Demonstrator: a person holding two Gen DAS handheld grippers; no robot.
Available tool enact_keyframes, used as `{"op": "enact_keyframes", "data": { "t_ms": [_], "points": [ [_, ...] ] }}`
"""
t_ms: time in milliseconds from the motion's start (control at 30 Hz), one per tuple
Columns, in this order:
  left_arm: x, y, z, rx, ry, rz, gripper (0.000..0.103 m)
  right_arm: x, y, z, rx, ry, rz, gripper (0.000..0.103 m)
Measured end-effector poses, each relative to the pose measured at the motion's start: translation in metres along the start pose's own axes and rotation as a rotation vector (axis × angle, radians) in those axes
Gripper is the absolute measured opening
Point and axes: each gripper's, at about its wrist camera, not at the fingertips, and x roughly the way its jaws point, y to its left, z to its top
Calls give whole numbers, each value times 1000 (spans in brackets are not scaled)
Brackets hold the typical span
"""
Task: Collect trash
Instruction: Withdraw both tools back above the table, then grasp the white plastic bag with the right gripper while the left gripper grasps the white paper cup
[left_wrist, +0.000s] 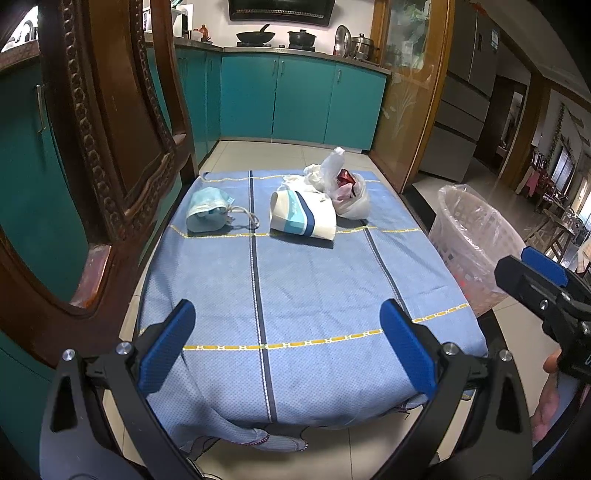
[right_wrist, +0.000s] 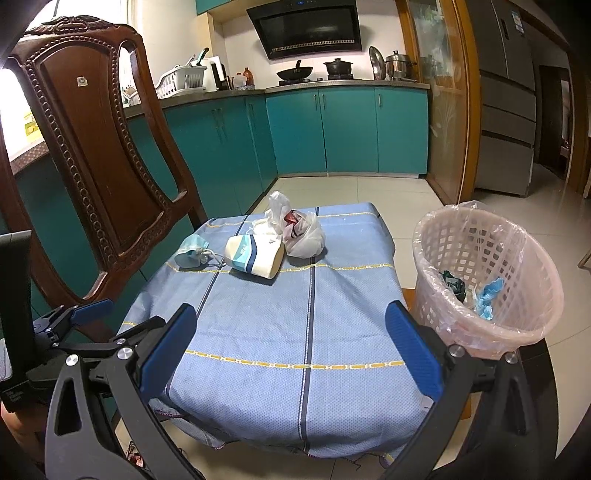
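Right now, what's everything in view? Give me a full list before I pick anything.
mask: 1, light blue, cloth's far left
pouch: 1, white with blue stripes, cloth's far middle
bag: 1, white plastic, red inside, right behind the pouch
cloth: 1, blue, covering the table
bin: 1, pink, lined, right of the table, some trash inside
chair: 1, brown wood, left of the table
cabinets: teal, far wall
left gripper: open, over the cloth's near edge
right gripper: open, over the near edge

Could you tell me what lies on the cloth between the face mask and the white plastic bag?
A flattened white-and-blue package lies between the face mask and the white plastic bag, shown in both wrist views.
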Motion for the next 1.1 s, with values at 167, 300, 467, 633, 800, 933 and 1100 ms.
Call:
{"op": "enact_keyframes", "data": {
  "t_ms": [167,300,467,633,800,933,1100],
  "points": [
    [0,0,0,0,2,-1,100,0,0,0,2,0,-1,100],
    [1,1,1,-5,4,-5,100,2,-1,-1,2,4,-2,100],
    [-1,3,3,-28,-2,-10,100,4,-3,0,-14,3,-7,100],
    [-2,7,7,-44,-15,-18,100,39,-10,23,3,47,10,100],
    [6,9,8,-47,-7,-3,99,122,-13,58,81,137,53,99],
    [17,10,6,-39,23,10,99,206,-13,81,99,223,41,85],
    [29,6,10,-24,40,16,99,264,-17,81,111,349,40,39]
  ]
}}
